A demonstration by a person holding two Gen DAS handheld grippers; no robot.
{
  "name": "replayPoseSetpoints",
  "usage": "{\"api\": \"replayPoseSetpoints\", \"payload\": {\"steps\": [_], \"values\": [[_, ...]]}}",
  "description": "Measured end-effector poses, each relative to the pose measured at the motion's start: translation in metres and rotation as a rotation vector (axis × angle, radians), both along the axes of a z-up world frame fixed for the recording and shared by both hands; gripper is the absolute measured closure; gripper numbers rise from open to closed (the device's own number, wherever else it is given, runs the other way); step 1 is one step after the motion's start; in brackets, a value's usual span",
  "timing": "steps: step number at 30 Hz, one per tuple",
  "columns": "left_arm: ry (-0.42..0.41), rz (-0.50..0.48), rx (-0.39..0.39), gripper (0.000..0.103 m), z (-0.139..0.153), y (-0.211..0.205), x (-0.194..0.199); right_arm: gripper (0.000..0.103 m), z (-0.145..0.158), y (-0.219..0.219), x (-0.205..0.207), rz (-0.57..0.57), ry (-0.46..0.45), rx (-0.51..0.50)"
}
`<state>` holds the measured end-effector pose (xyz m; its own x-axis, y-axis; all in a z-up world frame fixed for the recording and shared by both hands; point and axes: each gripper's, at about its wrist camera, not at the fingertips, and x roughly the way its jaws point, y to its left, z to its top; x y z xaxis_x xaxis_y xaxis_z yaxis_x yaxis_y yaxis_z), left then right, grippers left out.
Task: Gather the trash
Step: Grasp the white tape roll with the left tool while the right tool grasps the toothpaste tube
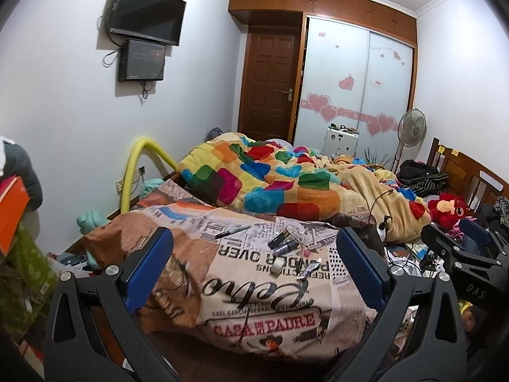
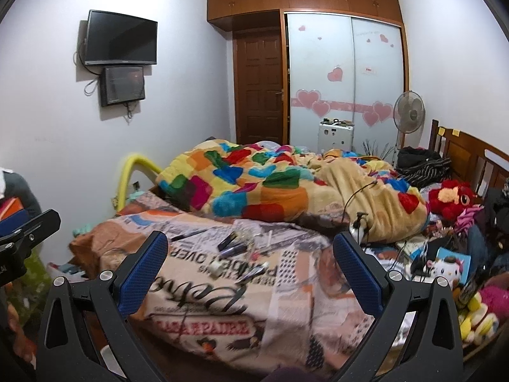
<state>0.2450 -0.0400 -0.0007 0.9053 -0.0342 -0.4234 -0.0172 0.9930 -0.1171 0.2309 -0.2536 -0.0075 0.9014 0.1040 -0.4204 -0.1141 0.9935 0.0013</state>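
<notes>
Both tongs hover above the near end of the bed, with nothing between their blue pads. The left gripper (image 1: 254,254) is spread wide, and the right gripper (image 2: 249,259) is spread wide too.

The small trash lies on the newspaper-print bedcover (image 1: 254,305), ahead of the tongs and between their fingers in both views. There is a roll of clear tape (image 1: 277,266), a small tube (image 1: 310,269), two dark cosmetic sticks (image 1: 281,242) and a black pen (image 1: 231,232) a little further left. They are near each other around the middle of the cover.

Behind them a colourful blanket (image 1: 254,184) is piled up. A red plush toy (image 1: 447,208) sits near the wooden headboard (image 1: 461,172) at the right edge.
</notes>
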Motion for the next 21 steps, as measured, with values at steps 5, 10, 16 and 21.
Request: {"api": "replayPoseSetpoints", "payload": {"steps": [5,10,16,21], "values": [[0.033,-0.007,-0.010,0.000,-0.012,-0.013,0.050,0.000,-0.009,-0.012,0.040,0.018,0.013,-0.023],[0.077,-0.001,-0.014,0.000,-0.039,-0.025,0.099,0.000,-0.034,-0.024,0.083,0.036,0.057,-0.042],[0.170,0.018,0.001,0.013,-0.088,-0.031,0.157,0.000,-0.071,-0.041,0.129,0.088,0.154,-0.024],[0.293,0.009,0.005,0.019,-0.147,-0.034,0.204,0.000,-0.116,-0.050,0.166,0.120,0.276,0.000]]}}
